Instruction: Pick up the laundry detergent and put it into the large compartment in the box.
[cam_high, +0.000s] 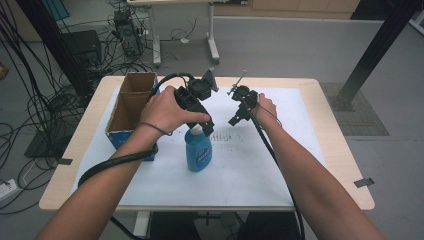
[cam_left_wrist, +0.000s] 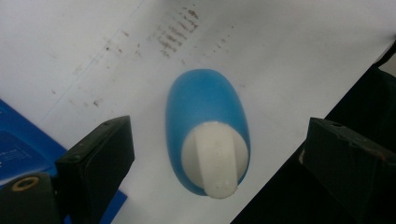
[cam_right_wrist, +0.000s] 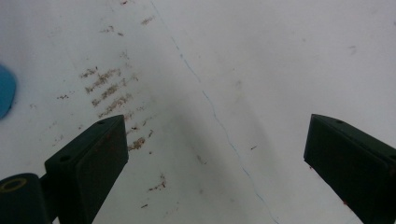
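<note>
My left gripper (cam_left_wrist: 217, 154) hangs over the blue bottle (cam_left_wrist: 205, 112), jaws wide on both sides of its white cap (cam_left_wrist: 215, 158), not touching. The bottle stands upright on the white sheet (cam_high: 250, 165) beside the box (cam_high: 131, 100). My right gripper (cam_right_wrist: 215, 158) is wide too, empty.

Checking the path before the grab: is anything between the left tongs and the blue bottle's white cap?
Nothing: in the left gripper view the left tongs stand open either side of the blue bottle, its white cap untouched, white sheet beneath.
</note>
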